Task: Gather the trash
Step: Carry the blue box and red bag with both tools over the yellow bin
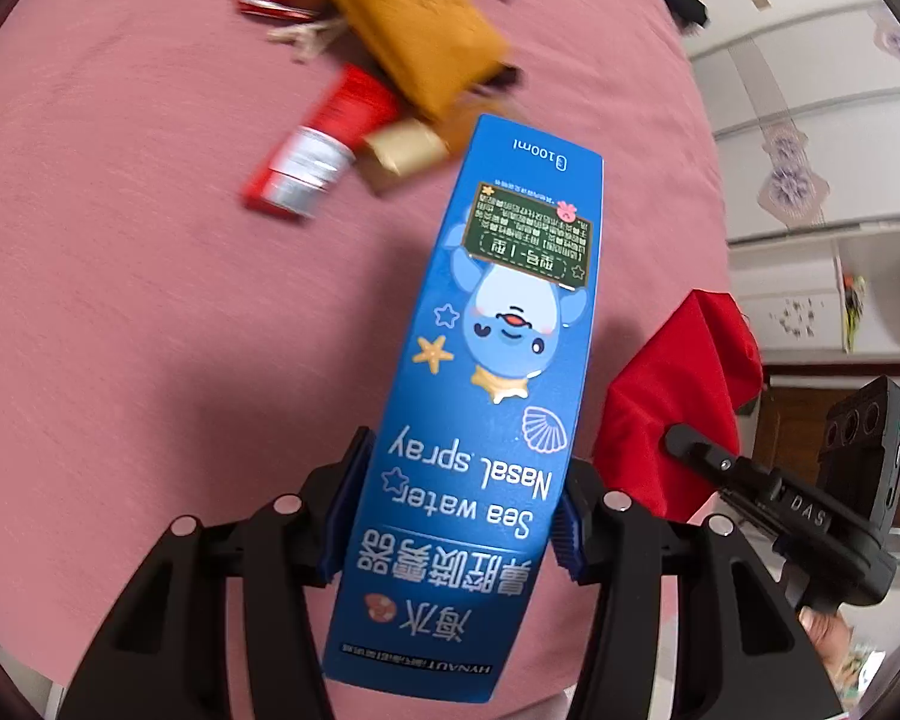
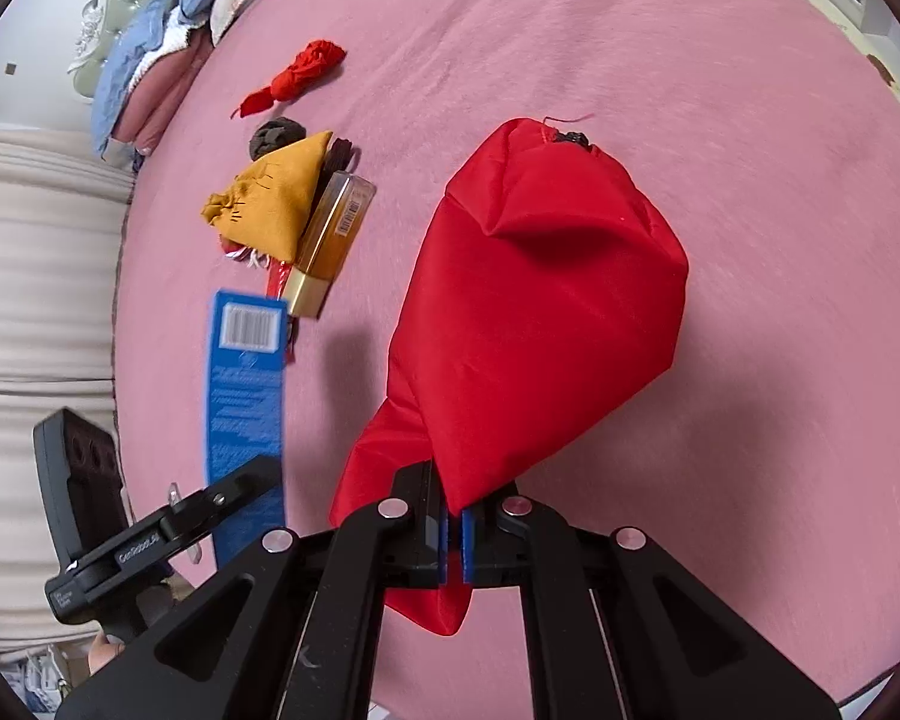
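The left gripper (image 1: 456,516) was clamped on a blue nasal spray box (image 1: 486,396), its blue pads pressing the box's two long sides near the lower end, so the box stood out along the fingers above the pink bedspread (image 1: 120,300). The right gripper (image 2: 455,531) was pinched nearly together on a fold of a red cloth bag (image 2: 540,312), which bulged forward from the jaws; whether anything lay inside could not be told. From the right wrist, the blue box (image 2: 243,396) showed its barcode side, held just left of the bag.

Farther off on the bedspread (image 2: 750,420) lay a cluster of items: a mustard-yellow pouch (image 2: 270,204), an amber box with a gold end (image 2: 330,240) touching it, a dark round lump (image 2: 270,138) and a crumpled red cloth (image 2: 297,75). The left wrist view also showed a red-and-silver tube (image 1: 318,150), blurred.
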